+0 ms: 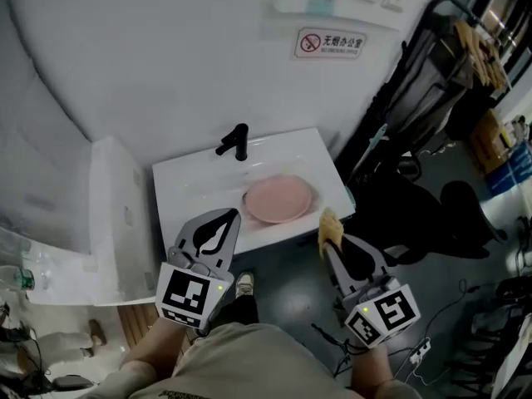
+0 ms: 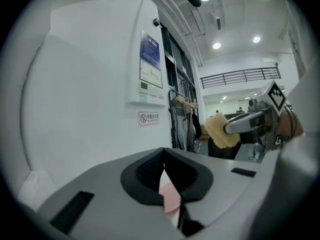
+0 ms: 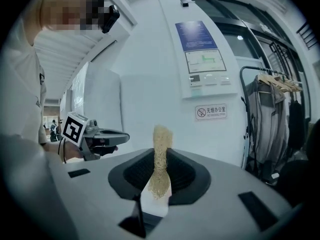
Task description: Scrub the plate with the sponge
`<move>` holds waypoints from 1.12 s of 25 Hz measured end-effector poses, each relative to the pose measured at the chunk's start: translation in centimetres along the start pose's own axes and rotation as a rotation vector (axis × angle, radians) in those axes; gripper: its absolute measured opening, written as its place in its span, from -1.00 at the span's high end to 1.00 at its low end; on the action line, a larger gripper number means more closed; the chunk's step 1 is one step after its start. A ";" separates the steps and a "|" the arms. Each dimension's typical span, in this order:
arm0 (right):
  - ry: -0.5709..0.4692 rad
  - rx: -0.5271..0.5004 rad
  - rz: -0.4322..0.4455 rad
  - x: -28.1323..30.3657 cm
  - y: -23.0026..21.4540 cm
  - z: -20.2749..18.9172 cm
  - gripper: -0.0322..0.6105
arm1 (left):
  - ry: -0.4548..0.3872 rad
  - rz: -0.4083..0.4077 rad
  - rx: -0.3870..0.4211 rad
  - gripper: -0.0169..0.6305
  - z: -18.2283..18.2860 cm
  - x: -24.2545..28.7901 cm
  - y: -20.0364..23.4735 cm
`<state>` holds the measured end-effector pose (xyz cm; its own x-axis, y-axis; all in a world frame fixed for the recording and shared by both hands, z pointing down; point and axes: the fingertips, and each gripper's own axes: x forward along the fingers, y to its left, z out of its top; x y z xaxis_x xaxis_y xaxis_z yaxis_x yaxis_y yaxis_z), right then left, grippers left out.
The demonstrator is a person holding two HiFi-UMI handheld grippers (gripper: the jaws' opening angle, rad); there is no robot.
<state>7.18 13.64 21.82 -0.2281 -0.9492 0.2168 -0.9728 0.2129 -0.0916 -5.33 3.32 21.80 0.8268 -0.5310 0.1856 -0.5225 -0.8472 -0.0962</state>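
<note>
A round pink plate (image 1: 277, 199) lies in the white sink (image 1: 187, 181), under a black tap (image 1: 235, 142). My left gripper (image 1: 230, 215) hovers at the sink's front edge, left of the plate, shut with nothing in it. In the left gripper view its jaws (image 2: 164, 170) meet, and a strip of the plate (image 2: 171, 200) shows below them. My right gripper (image 1: 331, 241) hangs off the sink's front right corner, shut on a yellow sponge (image 1: 330, 225). The sponge (image 3: 161, 159) stands squeezed thin and upright between the jaws in the right gripper view. The sponge (image 2: 220, 130) also shows in the left gripper view.
A white cabinet (image 1: 116, 214) stands against the sink's left side. A rack of dark clothes (image 1: 424, 98) fills the right, with a black chair (image 1: 465, 210) and cables on the grey floor. A no-smoking sign (image 1: 330, 42) hangs on the wall behind the sink.
</note>
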 end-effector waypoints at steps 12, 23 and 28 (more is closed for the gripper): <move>0.013 0.006 -0.007 12.4 -4.5 2.8 0.66 | -0.003 0.007 -0.021 0.93 0.2 7.9 10.4; 0.024 0.004 -0.011 14.4 -8.0 3.3 0.66 | -0.009 0.022 -0.026 0.93 0.6 10.4 11.6; 0.045 0.005 0.028 14.9 -9.9 2.6 0.66 | 0.018 0.049 -0.110 0.93 0.0 11.4 11.6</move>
<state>13.46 -3.24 23.41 -0.2574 -0.9312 0.2580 -0.9657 0.2383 -0.1033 -1.92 -12.53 22.76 0.7966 -0.5702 0.2008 -0.5824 -0.8129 0.0019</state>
